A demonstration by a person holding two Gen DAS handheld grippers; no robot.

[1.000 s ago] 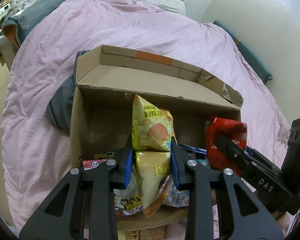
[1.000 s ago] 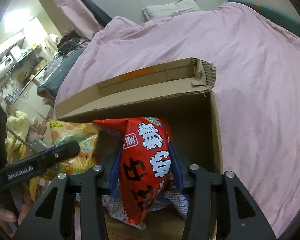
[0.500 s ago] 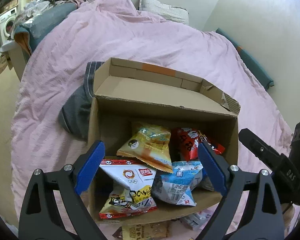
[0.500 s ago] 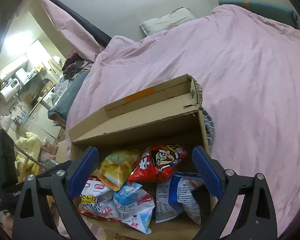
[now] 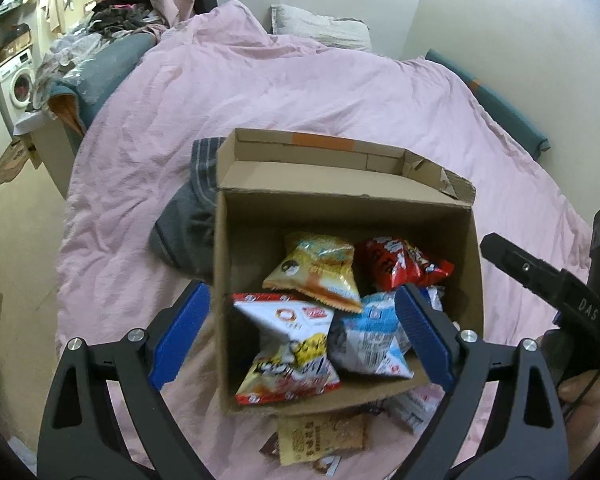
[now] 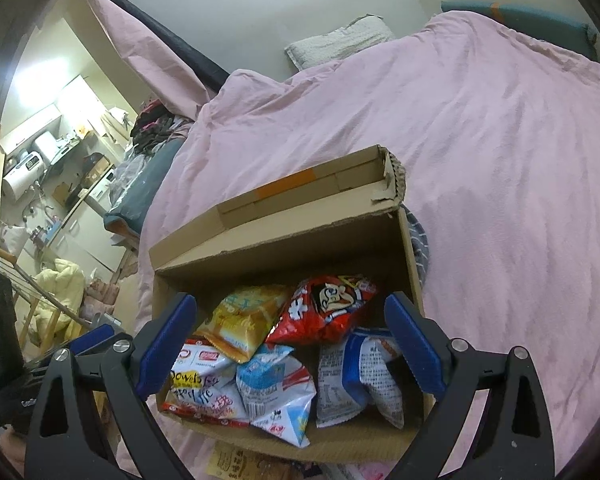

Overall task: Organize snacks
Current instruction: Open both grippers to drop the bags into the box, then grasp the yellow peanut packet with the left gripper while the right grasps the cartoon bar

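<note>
An open cardboard box sits on a pink bed. Inside lie several snack bags: a yellow bag, a red bag, a white-and-red bag and pale blue bags. My left gripper hovers open above the box's near side, nothing between its blue pads. My right gripper is open too, above the bags and empty. In the left wrist view the right gripper's black finger shows at the right.
A tan snack packet and a white one lie on the pink cover in front of the box. A grey garment lies at the box's left. A pillow is at the bed's head. Cluttered furniture stands left of the bed.
Both grippers opened and let go: the yellow bag left my left gripper, the red bag my right. Both bags now lie in the box. Both grippers rose and drew back.
</note>
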